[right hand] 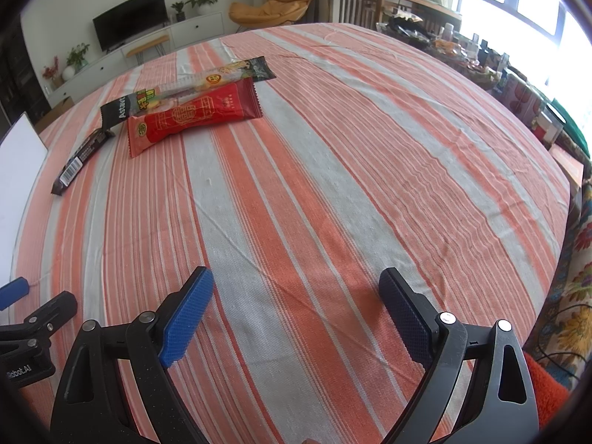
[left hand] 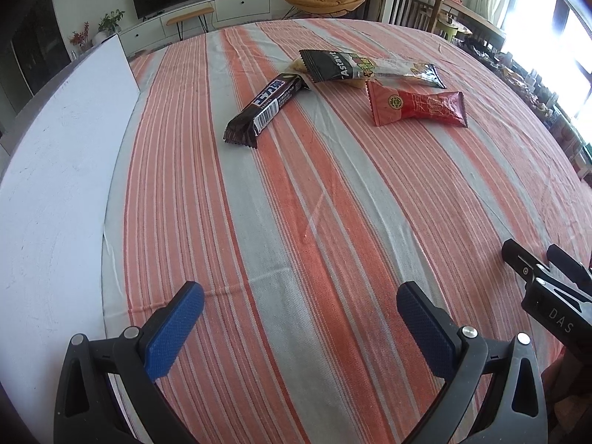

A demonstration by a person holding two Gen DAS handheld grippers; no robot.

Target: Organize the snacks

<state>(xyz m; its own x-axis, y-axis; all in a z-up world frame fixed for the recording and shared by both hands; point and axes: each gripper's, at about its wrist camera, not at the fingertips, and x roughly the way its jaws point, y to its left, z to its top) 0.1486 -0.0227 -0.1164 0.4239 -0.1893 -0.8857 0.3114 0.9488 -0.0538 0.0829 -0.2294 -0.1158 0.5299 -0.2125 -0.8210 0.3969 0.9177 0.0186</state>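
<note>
Left tongs: the left gripper (left hand: 299, 303) is hanging wide open above the striped cloth (left hand: 296, 203) and is holding nothing.
Right tongs: the right gripper (right hand: 296, 296) is also gaping wide, with nothing between its blue pads (right hand: 188, 314).
Snacks: three packs are lying far ahead of both tongs, well out of reach.
Dark bar: the dark chocolate bar (left hand: 261, 109) is sitting ahead and a bit left of the left tongs, on its own.
Red pack: the red pack (left hand: 416, 105) is waiting ahead and to the right of the left tongs.
Black pack: the long black pack (left hand: 370, 68) is lying just behind the red one, and they look to be touching.
White board: a white board (left hand: 63, 170) is lying flat to the left of the left tongs.
What could go wrong: the packs are thin and flat, so the pads may be sliding over one and pushing it away. Grabbing the red pack may be dragging the black one along, since they sit so close. The cloth may be bunching up in the pinch too.
</note>
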